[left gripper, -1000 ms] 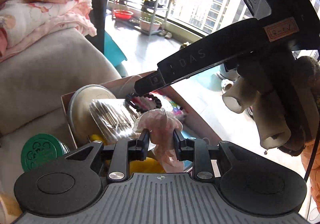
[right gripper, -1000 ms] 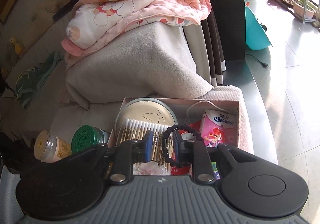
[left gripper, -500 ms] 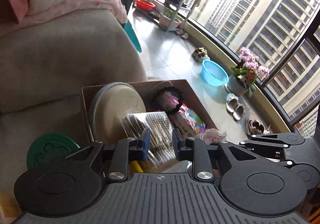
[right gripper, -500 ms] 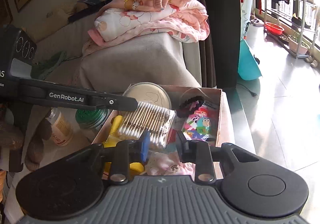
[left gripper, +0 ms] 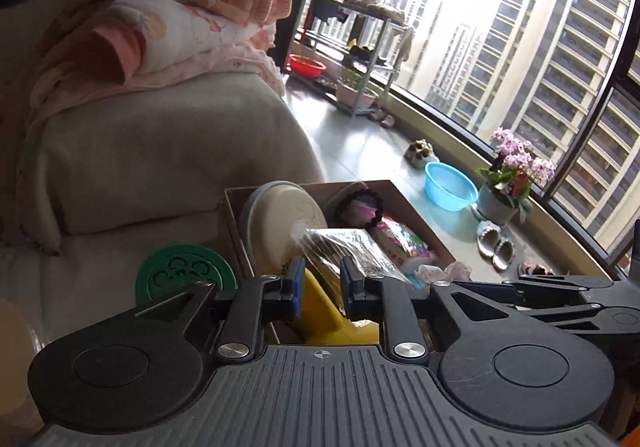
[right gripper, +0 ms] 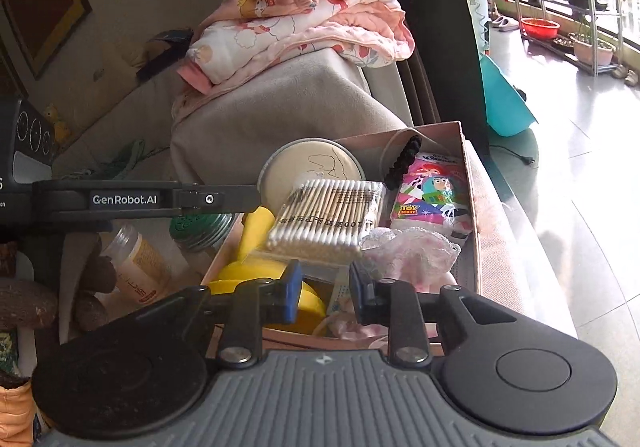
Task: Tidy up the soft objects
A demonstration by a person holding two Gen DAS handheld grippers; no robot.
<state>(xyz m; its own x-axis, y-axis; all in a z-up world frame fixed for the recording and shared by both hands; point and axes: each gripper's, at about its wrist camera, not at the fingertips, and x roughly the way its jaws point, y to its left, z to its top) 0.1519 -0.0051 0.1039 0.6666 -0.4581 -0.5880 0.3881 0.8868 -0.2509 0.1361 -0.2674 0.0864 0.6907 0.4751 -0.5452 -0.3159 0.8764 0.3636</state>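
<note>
Left tongs (left gripper: pixel 320 283): narrow, empty | pink lace cloth (right gripper: pixel 412 249): released since last second, now in box (right gripper: pixel 466 183) | right tongs (right gripper: pixel 325 287): narrow, empty | placement judged done.

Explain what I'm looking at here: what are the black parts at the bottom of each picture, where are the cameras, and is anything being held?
No robot here: a person holds a two-finger gripper in each hand, and a fisheye camera on each one looks forward along its fingers. One picture comes from the left gripper, the other from the right gripper. Both are open and hold nothing. In the right view, the black bar marked GenRobot.AI is the left gripper seen from the side.

Below them a cardboard box sits on a sofa. It holds a pack of cotton swabs, a cartoon tissue pack, a round tin, a black hair tie, something yellow and a pink lacy cloth. Folded pink blankets lie on the sofa arm.
</note>
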